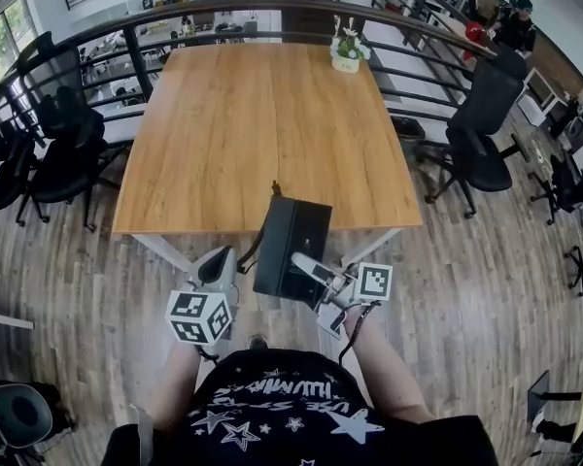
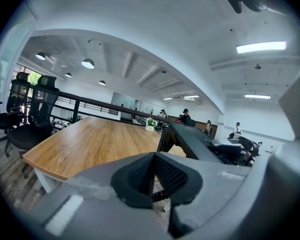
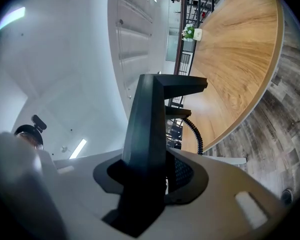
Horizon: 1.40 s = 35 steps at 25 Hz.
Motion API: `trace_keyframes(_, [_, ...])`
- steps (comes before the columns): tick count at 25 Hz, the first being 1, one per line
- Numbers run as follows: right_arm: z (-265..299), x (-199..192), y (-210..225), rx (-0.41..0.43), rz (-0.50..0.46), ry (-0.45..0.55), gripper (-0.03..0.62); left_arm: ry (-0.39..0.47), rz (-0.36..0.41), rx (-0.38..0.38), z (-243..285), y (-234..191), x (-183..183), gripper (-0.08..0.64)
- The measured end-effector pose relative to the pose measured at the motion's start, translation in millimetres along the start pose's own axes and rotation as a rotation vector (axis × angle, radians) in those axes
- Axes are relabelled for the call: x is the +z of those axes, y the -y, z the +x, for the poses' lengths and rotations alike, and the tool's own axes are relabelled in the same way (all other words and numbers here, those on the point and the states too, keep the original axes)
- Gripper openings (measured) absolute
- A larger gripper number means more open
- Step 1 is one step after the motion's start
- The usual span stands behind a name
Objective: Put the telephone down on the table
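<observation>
Head view: the black telephone is carried in the air at the near edge of the table. Seen from above, its far end just overlaps that edge, and no part rests on the wood.
Right gripper: its jaws stand partly apart and clamp one thin edge of the telephone body, which rises tall and dark between the pads.
Left gripper: just off the table's near edge, beside the telephone. Its pads are drawn together, and a loop of the coiled cord appears pinched at their lower end.
Table top: bare wood, except for a small flower pot at the far edge, well apart from the telephone.
Handling: it looks like a stiff plastic shell, smooth and a little slippery, and probably not heavy. Gripped at one edge it will want to swing, so the hold should stay firm.
Cord: soft and springy, likely to tug or snag on the table edge. Holding it up on the near side keeps it clear.
Where to hold: the rigid body edge, as now, and never the cord alone.
Next: carry it further over the table, then lower it flat.
</observation>
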State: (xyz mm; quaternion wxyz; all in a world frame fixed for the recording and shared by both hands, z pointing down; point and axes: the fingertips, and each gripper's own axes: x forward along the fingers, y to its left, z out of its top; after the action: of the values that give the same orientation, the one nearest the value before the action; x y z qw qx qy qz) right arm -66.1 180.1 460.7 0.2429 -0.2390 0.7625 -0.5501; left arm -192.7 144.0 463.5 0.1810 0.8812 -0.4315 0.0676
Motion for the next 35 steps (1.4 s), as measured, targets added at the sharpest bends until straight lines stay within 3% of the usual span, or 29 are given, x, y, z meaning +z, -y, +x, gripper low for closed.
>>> trace_keyframes(8, [30,-1,-9,0.01,-0.025,0.03,0.163,0.012,-0.003,-0.008,-10,-37,8,0.003])
trace_keyframes(21, [57,0,10,-0.03,-0.036,-0.033,0.163,0.011,-0.031,-0.031,8,-56,10,0.003])
trace_keyframes(28, [68,40,37,-0.016,-0.037,-0.036,0.163,0.004,-0.029,-0.004,49,-74,15,0.003])
trace_keyframes(35, [79,114,58,-0.014,-0.043,-0.031,0.163,0.005,-0.021,0.001,118,-82,41,0.003])
